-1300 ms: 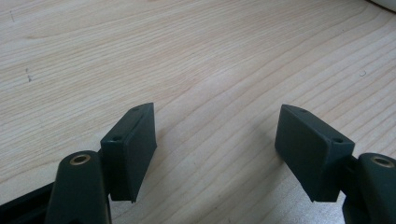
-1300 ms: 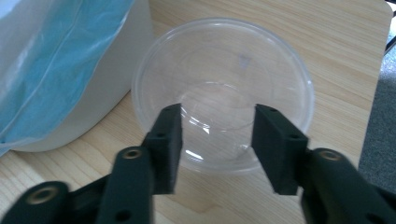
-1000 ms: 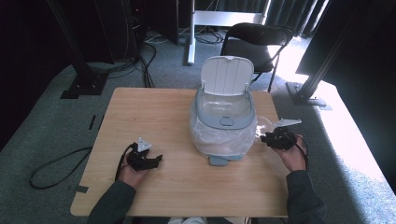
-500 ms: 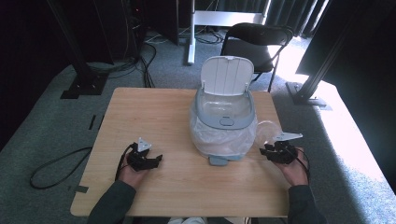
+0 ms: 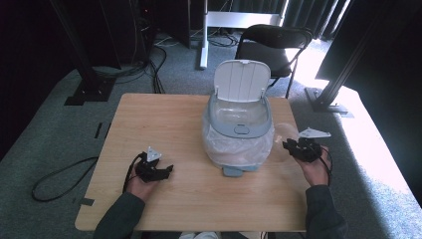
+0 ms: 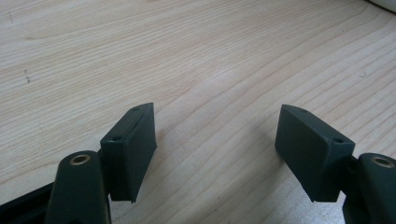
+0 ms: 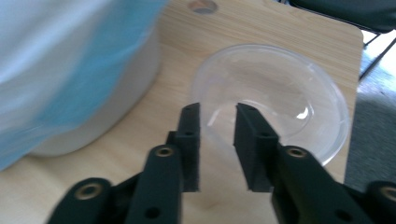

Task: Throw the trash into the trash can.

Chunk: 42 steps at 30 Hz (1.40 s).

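Item: clear plastic bowl, shallow, round, thin-walled, lying on the wooden worktop near its right edge, just beside the bin. Companion item: small grey-and-white lidded bin at mid-worktop, lid raised upright, lined with a translucent bag that bulges over its sides. Right hand-held gripper: jaws narrowly parted, straddling the near rim of the bowl; whether the pads press the wall cannot be told, a slight gap showing to either side. In the high view the right hand-held gripper sits at the bowl's near side, close to the bin. Left hand-held gripper: jaws spread wide over bare wood, holding nothing, low over the front left of the worktop, well apart from the bin. Handling, by judgement: the bowl looks very light, smooth and somewhat flexible; likely to slide on the wood if nudged and to flex or crack under a hard squeeze. Best hold: the rim, one pad inside the wall and one outside, closed gently. Its transparency makes the edge hard to read against the wood. Beyond the worktop: black folding chair, grey carpet, trailing cables
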Available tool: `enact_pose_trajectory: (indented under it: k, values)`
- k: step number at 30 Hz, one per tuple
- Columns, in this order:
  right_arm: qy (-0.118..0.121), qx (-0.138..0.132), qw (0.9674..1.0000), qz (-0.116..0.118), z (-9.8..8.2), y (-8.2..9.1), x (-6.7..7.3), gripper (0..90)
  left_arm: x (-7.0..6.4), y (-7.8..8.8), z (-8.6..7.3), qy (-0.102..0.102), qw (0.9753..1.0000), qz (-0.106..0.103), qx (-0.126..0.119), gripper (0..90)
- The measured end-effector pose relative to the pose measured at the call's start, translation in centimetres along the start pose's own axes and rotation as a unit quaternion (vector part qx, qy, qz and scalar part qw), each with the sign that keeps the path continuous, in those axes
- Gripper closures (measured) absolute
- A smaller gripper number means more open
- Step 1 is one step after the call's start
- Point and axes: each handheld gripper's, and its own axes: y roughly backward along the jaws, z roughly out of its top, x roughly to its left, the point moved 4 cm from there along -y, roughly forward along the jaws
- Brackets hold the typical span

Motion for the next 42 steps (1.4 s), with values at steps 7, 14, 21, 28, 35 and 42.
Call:
enact_pose_trajectory:
  k: [7,14,21,28,35,42]
  values:
    - [-0.018,0.023,0.9995,-0.007,-0.3,-2.6,-0.9,82.6,0.0,0.0,0.0,0.000,1.0000,0.000,0.000,29.3]
    - [0.022,0.032,0.9992,0.002,-2.1,-1.6,1.8,83.0,0.0,0.0,0.0,0.000,1.0000,0.000,0.000,29.2]
    - [0.055,0.027,0.9971,0.045,-4.1,-0.2,4.8,79.4,0.0,0.0,0.0,-0.001,1.0000,0.000,0.000,29.3]
    - [0.048,-0.069,0.9955,0.043,-0.5,4.6,4.4,63.5,0.0,0.0,0.0,0.000,1.0000,0.000,0.000,29.3]
    - [0.047,-0.015,0.9986,0.019,-1.2,4.1,2.0,59.0,0.0,0.0,0.0,0.000,1.0000,0.000,0.000,29.2]
    - [0.043,-0.011,0.9987,0.027,-1.8,4.2,2.0,64.1,0.0,0.0,0.0,0.000,1.0000,0.001,0.000,29.3]
